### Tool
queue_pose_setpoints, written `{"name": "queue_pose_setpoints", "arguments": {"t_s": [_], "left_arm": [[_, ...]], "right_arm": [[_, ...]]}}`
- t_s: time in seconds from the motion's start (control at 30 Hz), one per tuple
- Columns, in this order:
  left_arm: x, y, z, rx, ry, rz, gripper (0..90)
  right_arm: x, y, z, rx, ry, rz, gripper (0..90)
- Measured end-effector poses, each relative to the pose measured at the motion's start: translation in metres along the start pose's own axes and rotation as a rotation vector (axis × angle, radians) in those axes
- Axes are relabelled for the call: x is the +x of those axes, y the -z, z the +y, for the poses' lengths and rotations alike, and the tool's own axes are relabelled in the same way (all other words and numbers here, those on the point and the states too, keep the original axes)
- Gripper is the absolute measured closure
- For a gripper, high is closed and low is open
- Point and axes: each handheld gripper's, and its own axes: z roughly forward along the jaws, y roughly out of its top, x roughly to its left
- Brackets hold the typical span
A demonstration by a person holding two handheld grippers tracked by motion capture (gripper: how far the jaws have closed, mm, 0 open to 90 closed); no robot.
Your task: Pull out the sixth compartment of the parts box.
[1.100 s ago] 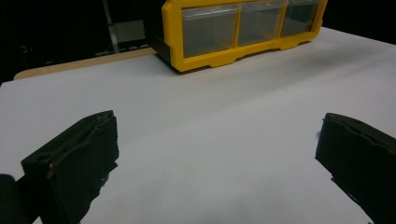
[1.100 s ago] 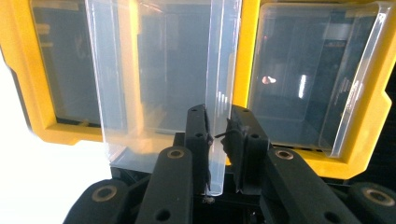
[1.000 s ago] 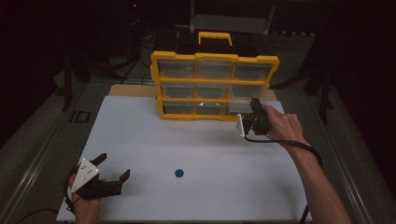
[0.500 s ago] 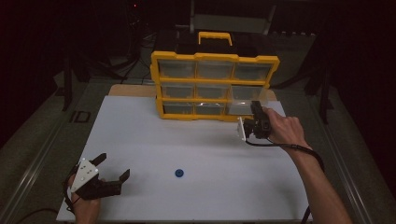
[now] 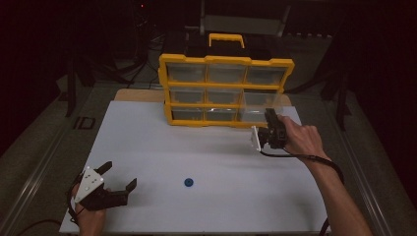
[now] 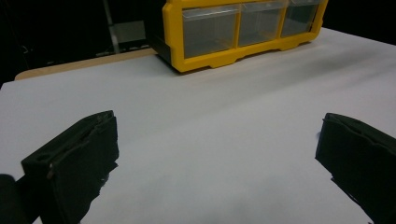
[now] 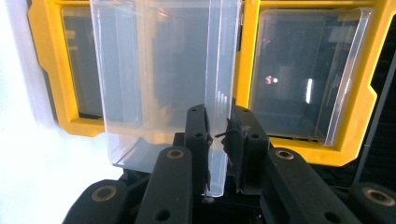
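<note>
The right gripper point(image 7: 218, 128) is pinching the front wall of a clear drawer point(image 7: 159, 74), its jaws narrow on the plastic. The drawer is sticking partway out of the yellow cabinet point(image 5: 226, 91), at the cabinet's lower right, near the far edge of the white desk point(image 5: 162, 147). The left gripper point(image 5: 110, 179) is resting at the desk's near left corner, its jaws standing wide with nothing between them. A small blue disc point(image 5: 188, 182) is lying near the desk's near edge, well apart from both grippers. No readable writing or brand is showing on cabinet or drawer.
</note>
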Motion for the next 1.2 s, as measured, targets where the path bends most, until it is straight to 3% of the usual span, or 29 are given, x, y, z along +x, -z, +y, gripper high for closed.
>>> {"name": "queue_pose_setpoints", "arguments": {"t_s": [0.47, 0.6, 0.63, 0.7, 0.8, 1.07, 1.1, 1.13, 1.17, 1.2], "left_arm": [[0.000, 0.000, 0.000, 0.001, -0.001, 0.000, 0.0], [0.000, -0.001, 0.000, 0.002, -0.001, 0.000, 0.0], [0.000, -0.001, 0.000, 0.002, -0.001, 0.000, 0.0], [0.000, 0.000, 0.000, 0.001, -0.001, 0.000, 0.0], [0.000, -0.001, 0.000, 0.002, 0.001, 0.000, 0.0], [0.001, -0.001, 0.000, 0.004, 0.002, 0.000, 0.0], [0.001, -0.001, 0.000, 0.002, 0.003, 0.000, 0.0], [0.001, -0.001, 0.000, 0.001, 0.003, 0.000, 0.0], [0.001, -0.001, 0.000, 0.001, 0.003, 0.000, 0.0], [0.001, -0.001, 0.000, 0.001, 0.003, 0.000, 0.0]], "right_arm": [[-0.001, 0.002, 0.000, 0.002, -0.005, 0.023, 77.2], [-0.004, 0.001, 0.000, 0.002, -0.027, 0.042, 75.9], [-0.006, 0.001, -0.002, -0.003, -0.065, 0.057, 74.5], [-0.006, 0.000, -0.002, -0.008, -0.075, 0.060, 73.5], [-0.007, 0.002, -0.006, -0.020, -0.150, 0.080, 64.0], [-0.008, 0.007, -0.009, -0.030, -0.251, 0.085, 50.4], [-0.008, 0.008, -0.009, -0.033, -0.265, 0.082, 46.7], [-0.008, 0.010, -0.007, -0.039, -0.303, 0.087, 37.5], [-0.008, 0.010, -0.007, -0.039, -0.303, 0.087, 37.5], [-0.008, 0.011, -0.006, -0.044, -0.316, 0.087, 30.7]]}}
